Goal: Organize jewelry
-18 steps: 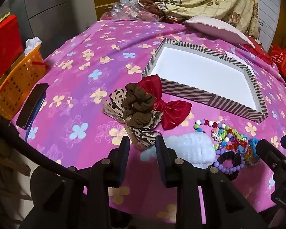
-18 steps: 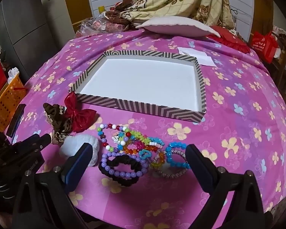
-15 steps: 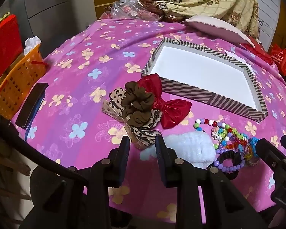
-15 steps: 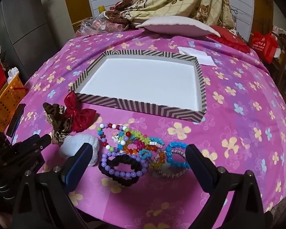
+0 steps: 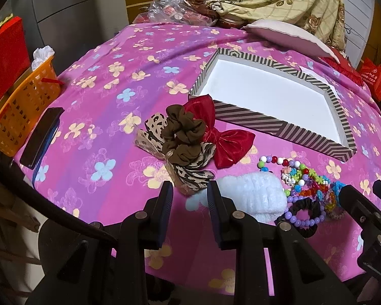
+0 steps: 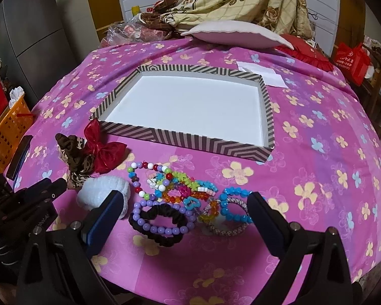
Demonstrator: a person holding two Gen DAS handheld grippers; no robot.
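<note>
Pre-grasp stage, nothing picked yet. Striped tray [image 6: 185, 145] sits empty on the floral-cloth worktop [image 6: 317, 152], white floor bare.

Left gripper [image 5: 189, 190]: jaws partly open, nothing between them, hovering at the near edge with the leopard-print scrunchie [image 5: 190, 175] just beyond its tips at 12 o'clock. Brown scrunchie [image 5: 184, 129] lies on top of the leopard one, red bow [image 5: 223, 142] touching at its 3 o'clock and leaning against the tray's near wall. White fluffy scrunchie [image 5: 254, 195] just beside the left gripper at 3 o'clock.

Right gripper [image 6: 185, 203]: jaws spread wide, empty, straddling the bracelet pile from above. Black scrunchie [image 6: 160, 226] and purple bead bracelet [image 6: 162, 218] overlap between the jaws; blue bead bracelet [image 6: 236, 206] near the right jaw; multicolour bead bracelets [image 6: 170, 180] tangled at 12 o'clock of those. Whole pile sits at 6 o'clock of the tray, apart from it.

Judged next move: lower the right gripper onto one bracelet, close, carry it to 12 o'clock into the tray. Pieces overlap, so picking a single one needs care; the purple one may drag the black scrunchie along.
</note>
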